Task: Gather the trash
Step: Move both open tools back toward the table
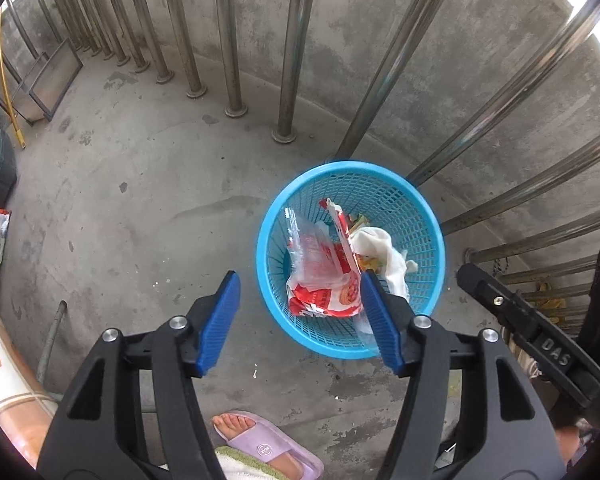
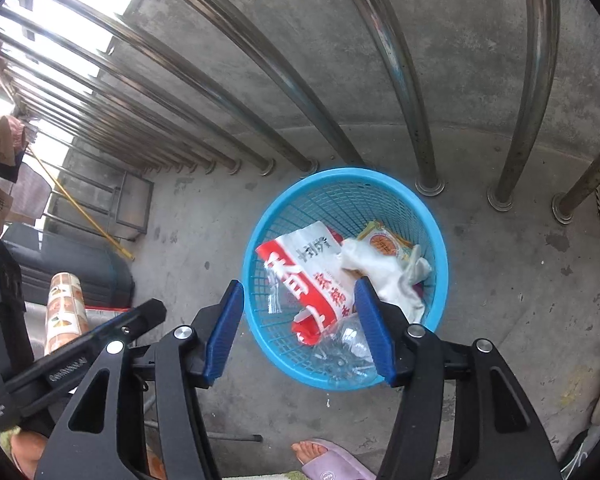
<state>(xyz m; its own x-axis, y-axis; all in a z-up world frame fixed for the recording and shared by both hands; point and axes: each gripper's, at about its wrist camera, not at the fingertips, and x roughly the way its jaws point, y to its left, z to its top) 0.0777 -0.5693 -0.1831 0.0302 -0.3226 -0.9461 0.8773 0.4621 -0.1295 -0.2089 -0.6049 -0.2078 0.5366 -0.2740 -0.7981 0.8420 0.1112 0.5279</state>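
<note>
Concrete floor lies open to the left of the blue mesh basket, which stands close against steel railing bars and the low wall behind; a foot in a lilac slipper sits near the lower edge. The basket holds a red-and-white wrapper, white cloth and clear plastic. Left gripper and right gripper hang above its near rim, jaws parted, nothing between the blue pads.
</note>
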